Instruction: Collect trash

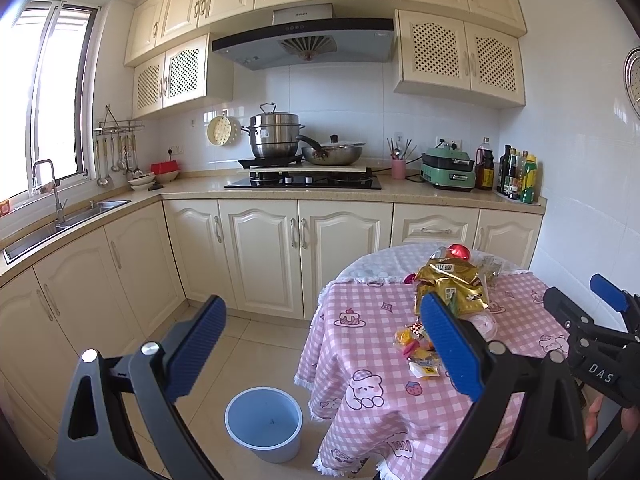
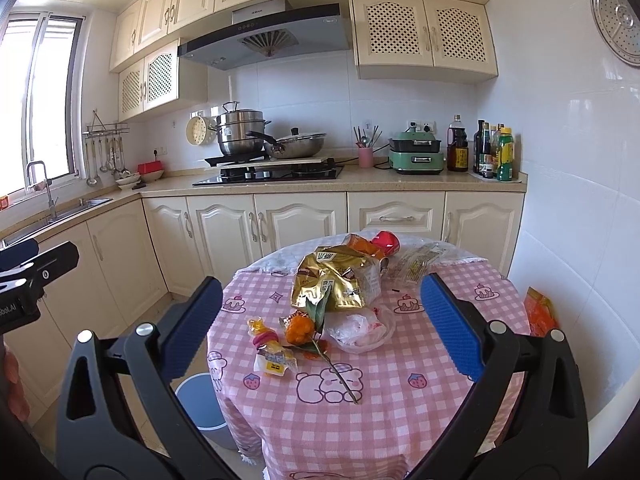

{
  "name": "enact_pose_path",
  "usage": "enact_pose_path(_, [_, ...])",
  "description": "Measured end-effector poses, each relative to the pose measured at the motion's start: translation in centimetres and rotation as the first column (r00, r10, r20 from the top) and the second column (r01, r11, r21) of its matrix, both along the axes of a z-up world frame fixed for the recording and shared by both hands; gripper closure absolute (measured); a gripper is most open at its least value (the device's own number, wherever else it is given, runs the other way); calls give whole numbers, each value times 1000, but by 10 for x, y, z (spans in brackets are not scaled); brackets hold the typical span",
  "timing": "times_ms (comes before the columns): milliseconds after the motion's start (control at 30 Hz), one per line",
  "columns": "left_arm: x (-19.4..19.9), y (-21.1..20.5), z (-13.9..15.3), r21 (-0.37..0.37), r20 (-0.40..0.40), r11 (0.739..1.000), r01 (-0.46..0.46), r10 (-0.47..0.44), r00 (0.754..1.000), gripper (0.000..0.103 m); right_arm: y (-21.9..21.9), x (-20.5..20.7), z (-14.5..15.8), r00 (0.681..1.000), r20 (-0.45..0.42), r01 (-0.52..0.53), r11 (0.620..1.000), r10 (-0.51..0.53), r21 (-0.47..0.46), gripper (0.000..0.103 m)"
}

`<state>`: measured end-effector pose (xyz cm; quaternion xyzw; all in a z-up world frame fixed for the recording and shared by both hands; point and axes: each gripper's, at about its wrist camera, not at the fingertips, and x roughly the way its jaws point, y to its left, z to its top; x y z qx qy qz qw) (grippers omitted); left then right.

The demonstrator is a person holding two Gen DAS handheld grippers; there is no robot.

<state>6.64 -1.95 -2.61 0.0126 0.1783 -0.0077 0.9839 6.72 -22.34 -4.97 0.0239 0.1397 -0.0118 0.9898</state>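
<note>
Your blue bin [image 1: 264, 424] sits empty at lower centre; wrappers [image 2: 335, 280] crowd the counter [image 2: 400, 400]; both claws [image 1: 324, 344] [image 2: 320, 328] gape.

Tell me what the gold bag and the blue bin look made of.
Gold bag: crinkled metallic foil or foil-lined plastic, judging by its shiny creases. Blue bin: likely matte plastic, since its smooth walls look evenly coloured with no glare.

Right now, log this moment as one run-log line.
stage: approach | left gripper: open, empty | right gripper: open, empty | trash: gold bag, wrappers on table | bin: floor, empty
</note>
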Motion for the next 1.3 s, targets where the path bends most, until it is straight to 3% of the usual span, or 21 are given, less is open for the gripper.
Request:
enact_pose_path(433, [24,-10,-15,18,-53,1000,10,-9,999,7,-9,16,-16,999,-50,-2,1000,2,0,6])
enact_pose_path(733, [66,-24,-54,-22,-219,997,74,-77,973,7,-40,41,-44,988,-140,69,997,-66,21,6])
enact_pose_path(967, [108,-47,-95,-77,-376,986,149,-167,912,7,-71,68,-80,963,-250,115,992,-98,54,6])
enact_pose_path(1067, [136,-61,-117,-131,-448,976,176,-217,867,7,-79,77,-92,954,-281,127,989,-102,70,6])
enact_pose_path(1300, [191,-75,-154,-248,-539,965,89,-214,814,8,-82,109,-111,942,-326,117,989,-82,87,6])
